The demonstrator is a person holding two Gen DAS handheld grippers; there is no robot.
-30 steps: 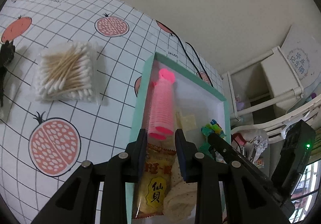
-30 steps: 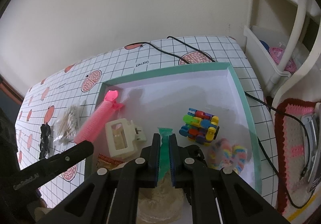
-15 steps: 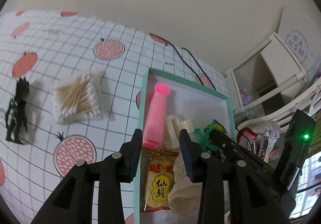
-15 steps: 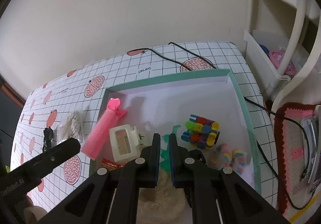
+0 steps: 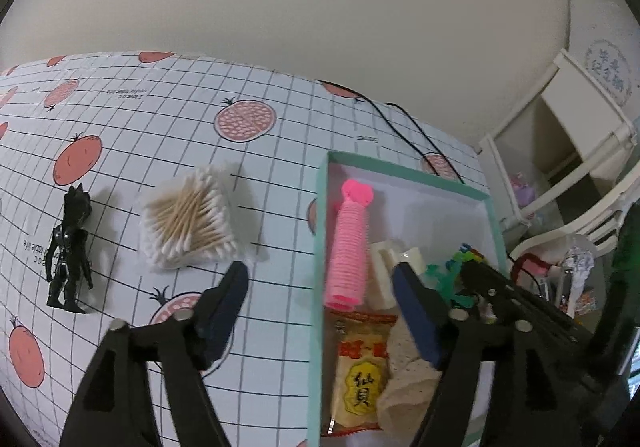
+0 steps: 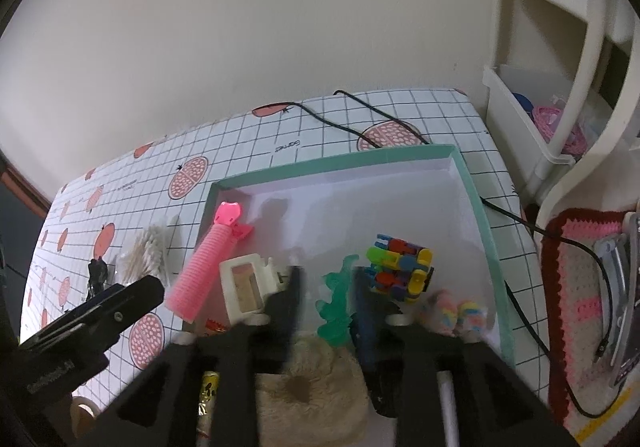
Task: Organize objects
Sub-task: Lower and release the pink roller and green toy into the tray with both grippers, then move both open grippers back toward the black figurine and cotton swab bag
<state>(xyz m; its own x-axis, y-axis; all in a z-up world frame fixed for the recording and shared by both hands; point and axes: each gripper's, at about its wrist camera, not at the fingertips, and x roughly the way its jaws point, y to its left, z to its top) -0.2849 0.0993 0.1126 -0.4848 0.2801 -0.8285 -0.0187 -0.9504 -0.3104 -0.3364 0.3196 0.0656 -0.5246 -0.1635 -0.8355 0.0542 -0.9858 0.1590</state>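
Observation:
A teal-rimmed white tray (image 5: 320,215) (image 6: 332,165) holds a pink hair roller (image 5: 347,247) (image 6: 206,267), a cream hair claw (image 6: 244,285), a green toy (image 6: 336,307), a multicoloured block toy (image 6: 400,267), a snack packet (image 5: 360,375), a beige pad (image 6: 308,387) and pastel candy (image 6: 456,313). My left gripper (image 5: 320,295) is open above the tray's left rim, empty. My right gripper (image 6: 326,307) is open around the lying green toy. A cotton swab pack (image 5: 188,221) and a black figurine (image 5: 70,247) lie left of the tray.
A black cable (image 6: 360,119) runs across the fruit-print tablecloth (image 5: 120,119) behind the tray. A white shelf unit (image 6: 560,95) and a crocheted mat (image 6: 580,287) stand to the right. A wall rises behind the table.
Both grippers have opened and drawn back. The right one let go of the green toy, which now lies in the tray. The left one released the pink roller.

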